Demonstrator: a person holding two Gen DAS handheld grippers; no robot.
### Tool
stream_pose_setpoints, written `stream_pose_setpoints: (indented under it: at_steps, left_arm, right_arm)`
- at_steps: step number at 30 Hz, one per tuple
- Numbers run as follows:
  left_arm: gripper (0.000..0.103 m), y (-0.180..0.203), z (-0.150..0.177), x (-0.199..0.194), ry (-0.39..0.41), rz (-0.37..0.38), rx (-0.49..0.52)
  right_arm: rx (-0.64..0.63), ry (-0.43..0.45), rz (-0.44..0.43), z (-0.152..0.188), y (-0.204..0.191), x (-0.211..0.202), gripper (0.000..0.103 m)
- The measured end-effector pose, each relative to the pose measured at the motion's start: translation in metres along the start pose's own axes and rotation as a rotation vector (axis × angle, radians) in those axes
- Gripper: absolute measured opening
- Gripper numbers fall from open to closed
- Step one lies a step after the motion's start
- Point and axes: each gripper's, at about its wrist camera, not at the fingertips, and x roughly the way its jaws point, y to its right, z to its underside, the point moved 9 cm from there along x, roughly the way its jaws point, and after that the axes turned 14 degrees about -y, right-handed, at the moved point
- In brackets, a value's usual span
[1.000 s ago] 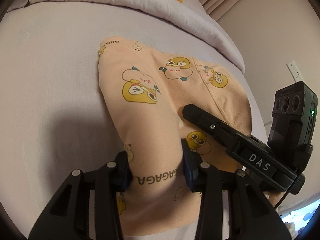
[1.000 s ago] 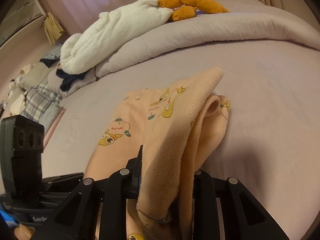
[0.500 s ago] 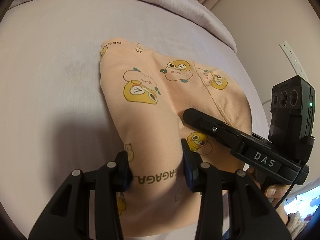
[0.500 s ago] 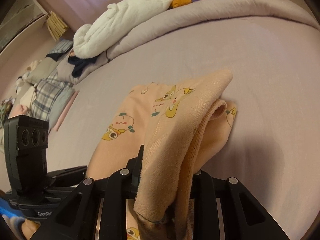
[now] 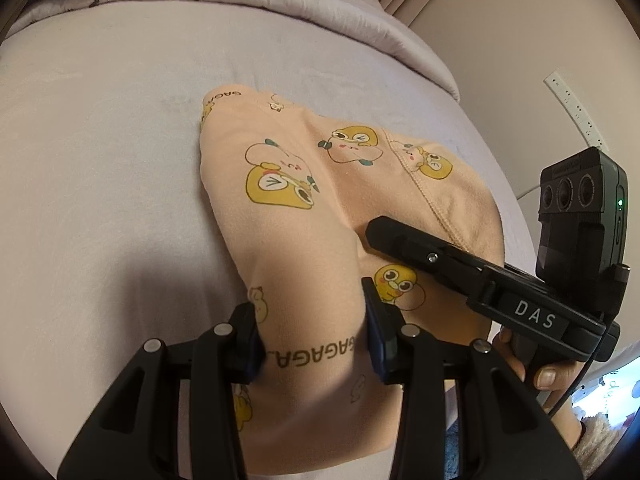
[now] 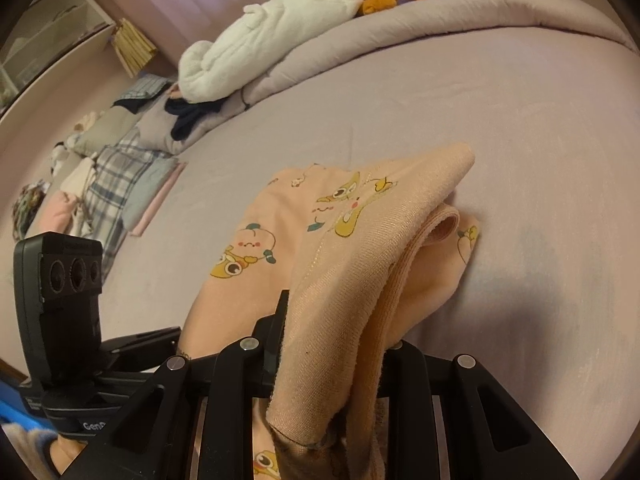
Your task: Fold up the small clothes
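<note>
A small peach garment (image 5: 320, 208) printed with yellow cartoon figures is seen partly on the bed (image 5: 100, 140) and partly lifted: its far end rests on the sheet, while the near end is raised by both claws. The left claw (image 5: 314, 344) is clenched on a bunched width of the cloth, with the pads pressed against either side of the printed lettering. The right claw (image 6: 332, 360) is clenched on a doubled edge, which is draped over its fingers; the layers at the hem can be seen curled over one another. A first fold appears to have been made, since the cloth at the right lies in more than one layer, but the fold in hand is judged unfinished: the raised end has not yet been laid down or flattened. Other clothes (image 6: 112, 168) lie at the far side of the bed; whether they await folding cannot be told.
</note>
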Motion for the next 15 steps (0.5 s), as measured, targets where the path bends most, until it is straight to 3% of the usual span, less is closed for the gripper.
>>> stream_pose_setpoints:
  at_steps: [15]
  left_arm:
    - [0.041, -0.002, 0.025, -0.078, 0.165, -0.003, 0.008]
  right_arm:
    - [-0.156, 0.112, -0.035, -0.004, -0.058, -0.038, 0.027]
